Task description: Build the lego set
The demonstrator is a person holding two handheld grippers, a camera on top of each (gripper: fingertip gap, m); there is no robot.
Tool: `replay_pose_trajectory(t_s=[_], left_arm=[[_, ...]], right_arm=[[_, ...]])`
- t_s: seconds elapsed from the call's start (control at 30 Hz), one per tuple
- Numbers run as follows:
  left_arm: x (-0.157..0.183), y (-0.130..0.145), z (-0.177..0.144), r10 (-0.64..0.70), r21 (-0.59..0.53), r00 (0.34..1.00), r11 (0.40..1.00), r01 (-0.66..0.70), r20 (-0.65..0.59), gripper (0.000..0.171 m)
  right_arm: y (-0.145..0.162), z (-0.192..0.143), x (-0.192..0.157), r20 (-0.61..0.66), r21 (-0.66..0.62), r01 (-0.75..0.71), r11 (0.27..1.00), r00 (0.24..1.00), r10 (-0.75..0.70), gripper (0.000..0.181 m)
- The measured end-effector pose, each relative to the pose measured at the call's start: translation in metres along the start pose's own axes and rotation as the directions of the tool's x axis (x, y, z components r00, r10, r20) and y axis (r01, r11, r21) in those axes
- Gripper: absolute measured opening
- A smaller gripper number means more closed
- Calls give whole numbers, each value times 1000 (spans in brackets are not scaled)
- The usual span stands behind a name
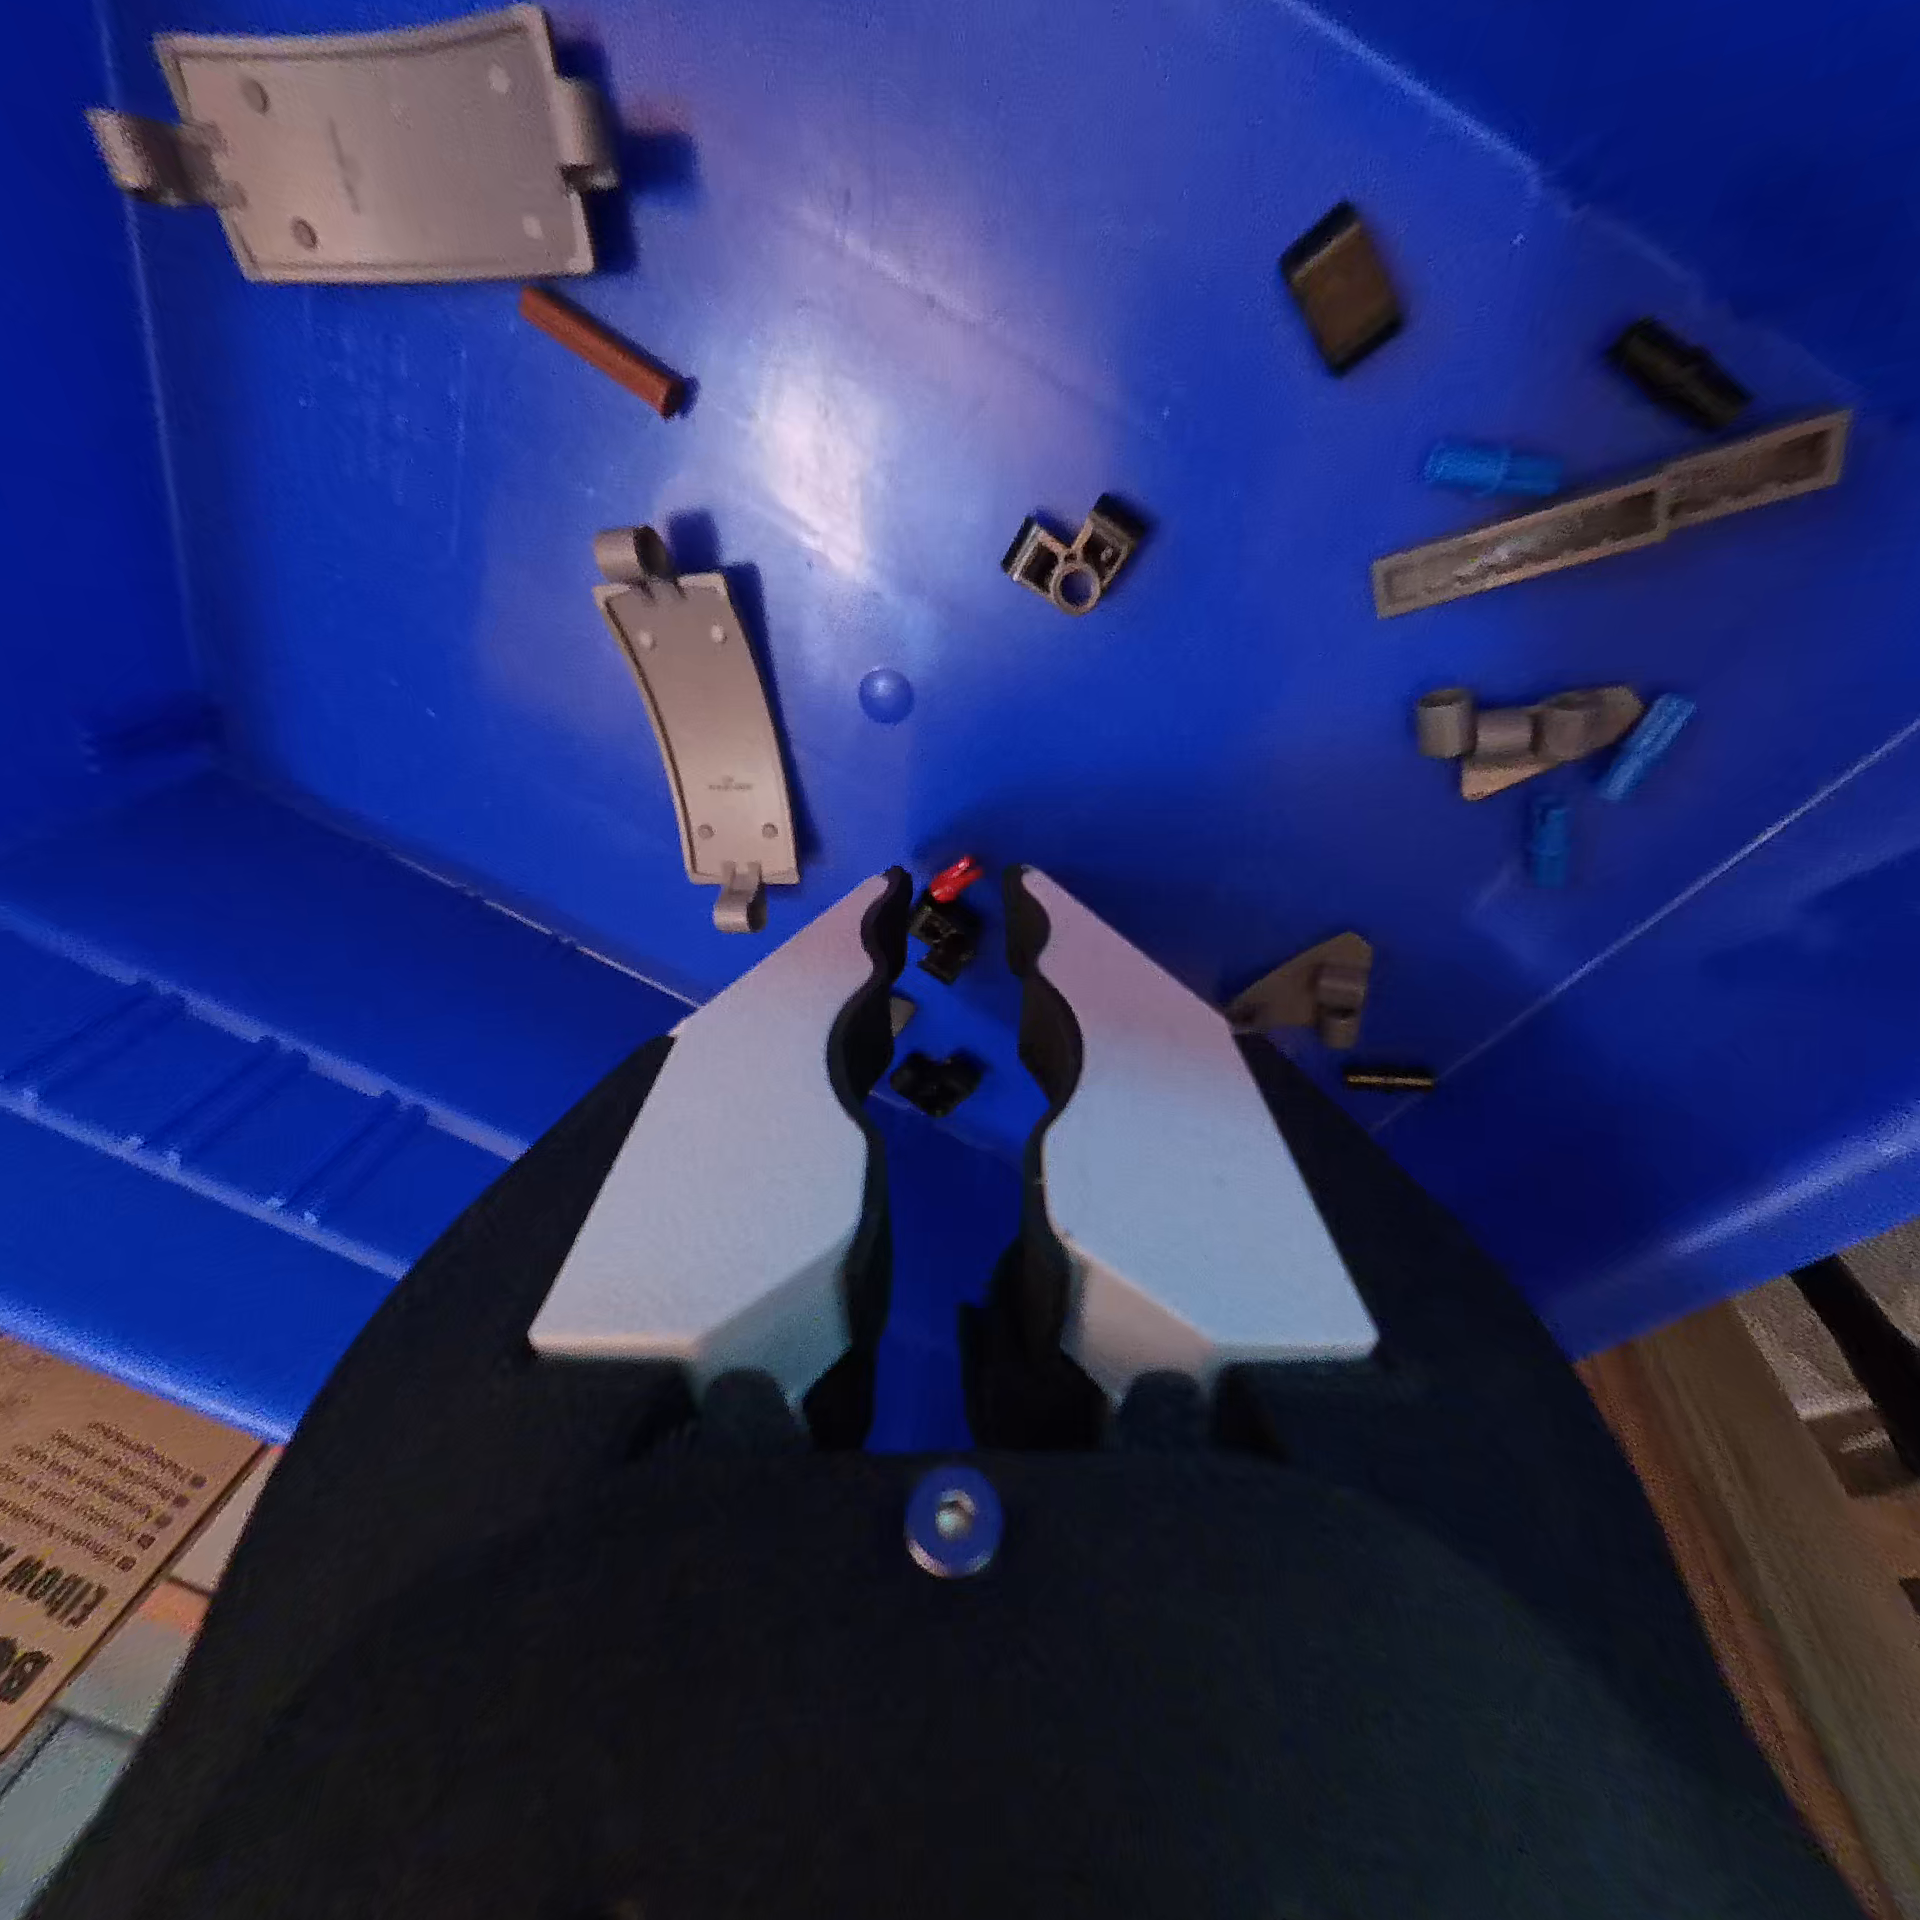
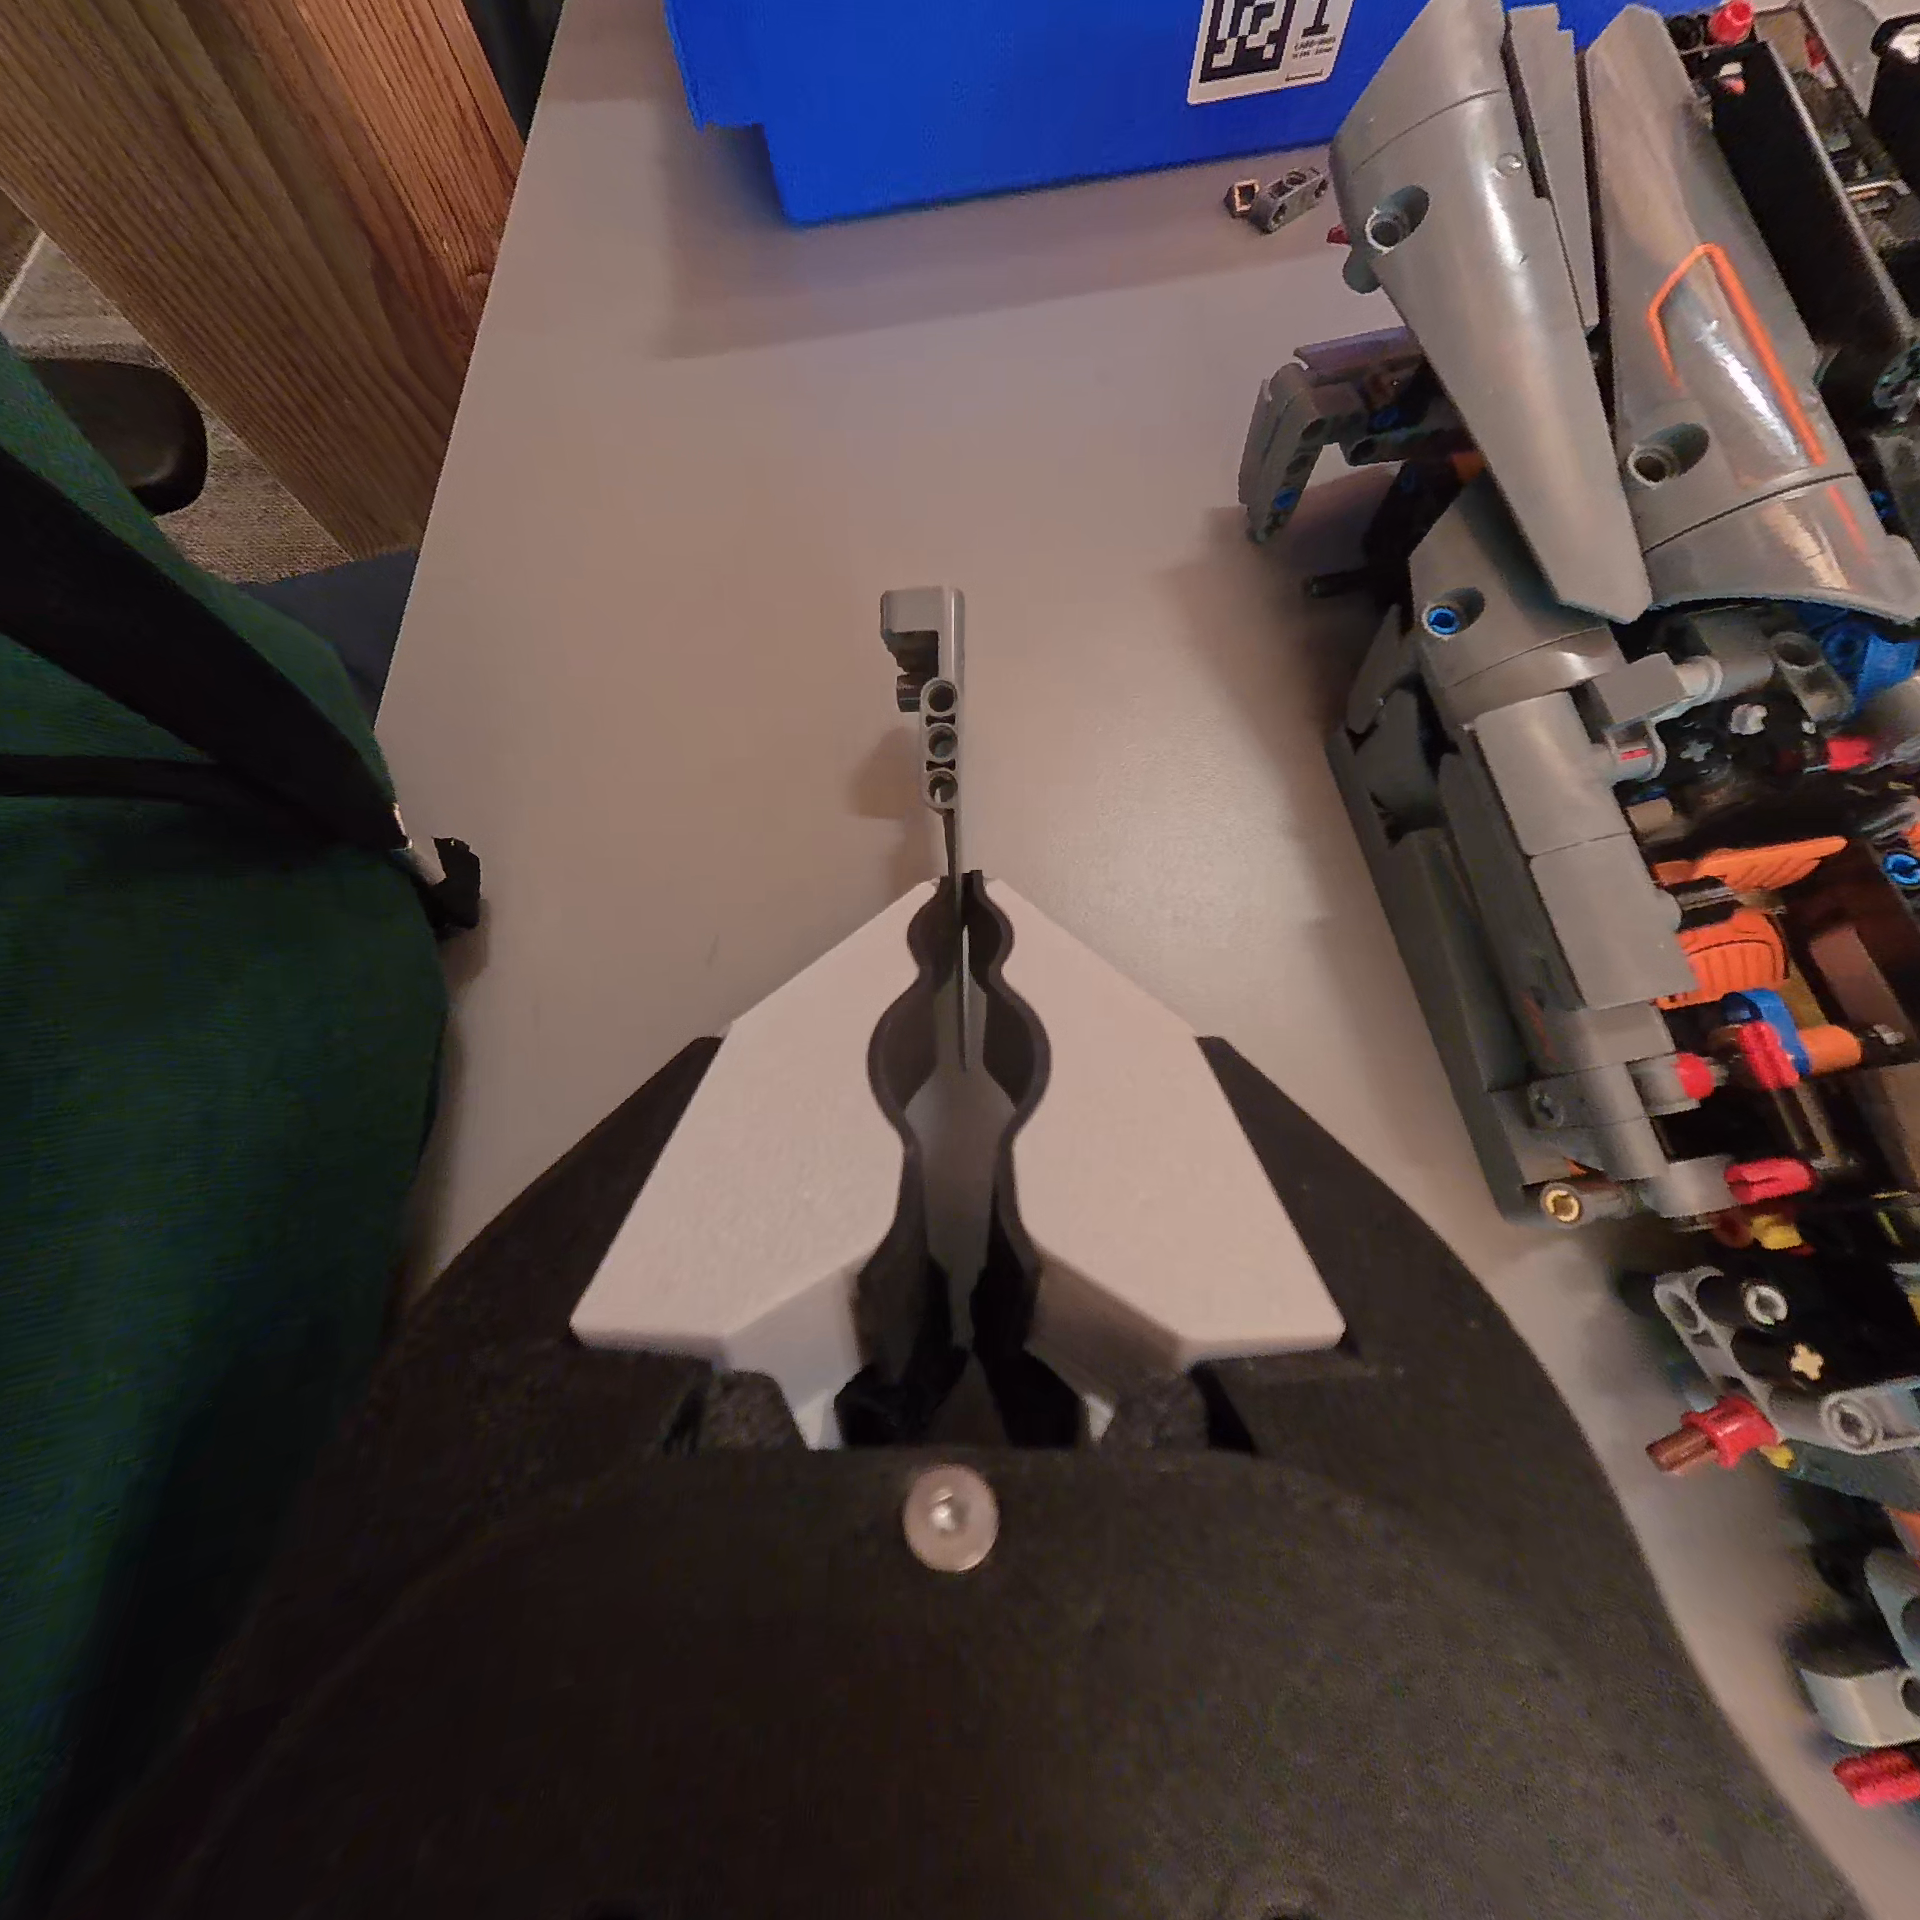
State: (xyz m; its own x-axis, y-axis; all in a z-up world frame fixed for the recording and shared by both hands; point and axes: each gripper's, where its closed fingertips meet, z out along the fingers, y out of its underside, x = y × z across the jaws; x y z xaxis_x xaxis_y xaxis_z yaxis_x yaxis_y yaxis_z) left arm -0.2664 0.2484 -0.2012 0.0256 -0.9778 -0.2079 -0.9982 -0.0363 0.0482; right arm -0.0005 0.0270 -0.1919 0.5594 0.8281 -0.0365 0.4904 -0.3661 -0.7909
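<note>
My left gripper (image 1: 956, 894) is open inside a blue bin (image 1: 1039, 312), its tips on either side of a small black connector with a red pin (image 1: 945, 914). A second small black piece (image 1: 935, 1081) lies between the fingers, closer in. My right gripper (image 2: 961, 883) is shut on a thin grey panel piece (image 2: 940, 717) with three holes, held edge-on above the grey table (image 2: 727, 468). The partly built grey, orange and black lego model (image 2: 1662, 727) stands to the right of it.
In the bin lie two curved grey panels (image 1: 384, 145) (image 1: 707, 717), a brown axle (image 1: 603, 351), a long grey beam (image 1: 1610, 514), blue pins (image 1: 1491, 468) and small black and grey parts. The blue bin (image 2: 987, 94) stands at the table's far end. A green cloth (image 2: 156, 1039) hangs at left.
</note>
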Motion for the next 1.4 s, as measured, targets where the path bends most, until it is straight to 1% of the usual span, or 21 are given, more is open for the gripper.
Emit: replay_pose_trajectory(t_s=[0.03,0.13,0.3,0.4,0.5,0.6,0.67,0.73,0.8,0.87,0.97,1.07,1.17,1.3,1.4], left_arm=[[1,3,2,0,-23,1000,1000,0,-13,16],[5,4,3,5,-37,999,999,-6,-44,5],[5,4,3,11,-36,999,999,-13,-49,4],[8,-2,2,7,4,998,1000,-7,-61,4],[9,-4,1,20,16,998,1000,-19,-53,4],[7,-6,-3,-2,31,999,1000,3,-35,4],[6,-9,-11,-37,67,999,997,39,-27,4],[4,-11,-27,-69,97,998,993,68,7,4],[5,-15,-48,-97,140,995,986,91,38,4],[7,-19,-72,-118,179,989,979,101,85,4],[22,-38,-107,-126,276,987,957,93,104,4],[41,-58,-132,-97,336,987,941,48,131,4],[66,-84,-147,-61,409,991,913,6,122,3],[103,-118,-160,-4,491,995,870,-48,103,3],[131,-147,-167,17,580,999,814,-39,44,3]], right_arm=[[0,0,0,0,0,0,1000,1000,0,0],[0,0,0,2,2,-2,1000,1000,2,0],[-1,-1,0,4,5,-5,1000,1000,5,0],[-1,-1,0,5,9,-7,1000,1000,7,0],[-1,-1,0,8,8,-9,1000,1000,9,0],[-1,-1,0,7,8,-9,1000,1000,9,0],[-2,-1,1,3,13,-14,1000,1000,14,0],[-3,-4,3,0,28,-21,999,1000,21,0],[0,-6,6,-17,20,-22,1000,1000,22,0],[8,-8,10,-43,-17,-12,1000,999,12,0],[20,-12,11,-55,-71,17,997,998,-21,0],[24,-17,13,-64,-91,40,995,997,-46,0],[27,-21,17,-79,-119,56,991,995,-65,0],[25,-30,17,-94,-116,57,992,993,-68,10],[24,-45,19,-136,-103,52,993,988,-66,14]])
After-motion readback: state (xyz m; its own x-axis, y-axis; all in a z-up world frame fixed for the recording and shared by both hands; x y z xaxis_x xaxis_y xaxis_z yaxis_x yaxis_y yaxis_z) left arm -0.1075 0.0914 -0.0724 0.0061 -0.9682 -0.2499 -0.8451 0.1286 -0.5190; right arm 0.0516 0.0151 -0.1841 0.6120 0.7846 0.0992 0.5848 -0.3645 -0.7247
